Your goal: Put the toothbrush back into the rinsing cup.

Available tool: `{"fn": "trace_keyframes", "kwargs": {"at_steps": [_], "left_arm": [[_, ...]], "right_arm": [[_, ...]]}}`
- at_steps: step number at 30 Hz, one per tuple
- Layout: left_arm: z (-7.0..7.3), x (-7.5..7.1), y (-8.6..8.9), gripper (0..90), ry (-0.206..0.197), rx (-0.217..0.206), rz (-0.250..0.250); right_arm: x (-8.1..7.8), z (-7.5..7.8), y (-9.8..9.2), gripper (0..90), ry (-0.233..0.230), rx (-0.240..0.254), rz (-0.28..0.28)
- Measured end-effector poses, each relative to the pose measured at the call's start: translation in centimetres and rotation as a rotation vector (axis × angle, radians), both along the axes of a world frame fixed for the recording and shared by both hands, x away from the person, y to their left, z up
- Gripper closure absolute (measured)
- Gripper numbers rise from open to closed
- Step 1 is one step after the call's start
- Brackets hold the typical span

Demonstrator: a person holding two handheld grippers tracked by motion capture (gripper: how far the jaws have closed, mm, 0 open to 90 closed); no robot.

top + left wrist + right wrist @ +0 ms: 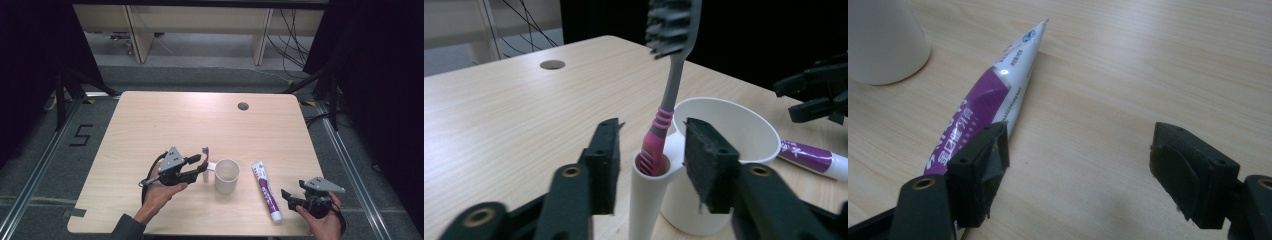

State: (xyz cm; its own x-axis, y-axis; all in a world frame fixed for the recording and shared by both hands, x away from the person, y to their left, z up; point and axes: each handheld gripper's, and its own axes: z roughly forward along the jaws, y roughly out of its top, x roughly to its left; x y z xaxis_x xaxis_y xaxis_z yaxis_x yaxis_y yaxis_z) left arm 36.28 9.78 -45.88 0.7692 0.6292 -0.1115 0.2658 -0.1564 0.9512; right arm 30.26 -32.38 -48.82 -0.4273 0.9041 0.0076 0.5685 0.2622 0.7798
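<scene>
The toothbrush [672, 75] stands in the side holder of the cup [724, 125] on the tabletop [165, 120], between the spread jaws of the left tool [651, 150], untouched. A careless withdrawal could tip it. The right tool [1078, 165] is held spread beside the toothpaste [993, 95], whose purple label carries white characters that cannot be read clearly.

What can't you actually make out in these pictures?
- Toothbrush: the handle's lower end, hidden inside the cup's side holder, left gripper view.
- Toothpaste tube: its cap end, behind a jaw of the right gripper, right gripper view.
- Tube's lettering: too small in the high view.
- Cup: its inside bottom, hidden by its wall.
</scene>
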Motion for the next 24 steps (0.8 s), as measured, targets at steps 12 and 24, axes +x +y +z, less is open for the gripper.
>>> {"fn": "trace_keyframes", "kwargs": {"at_steps": [12,24], "left_arm": [[0.7,-1.1,1.4,33.5,0.031,0.017,0.021],[0.3,-2.2,3.9,29.2,0.056,0.054,0.031]], "right_arm": [[0.0,0.0,0.0,25.0,-0.002,0.002,-0.004],[-0.1,0.1,0.1,24.9,0.004,0.006,0.0]]}}
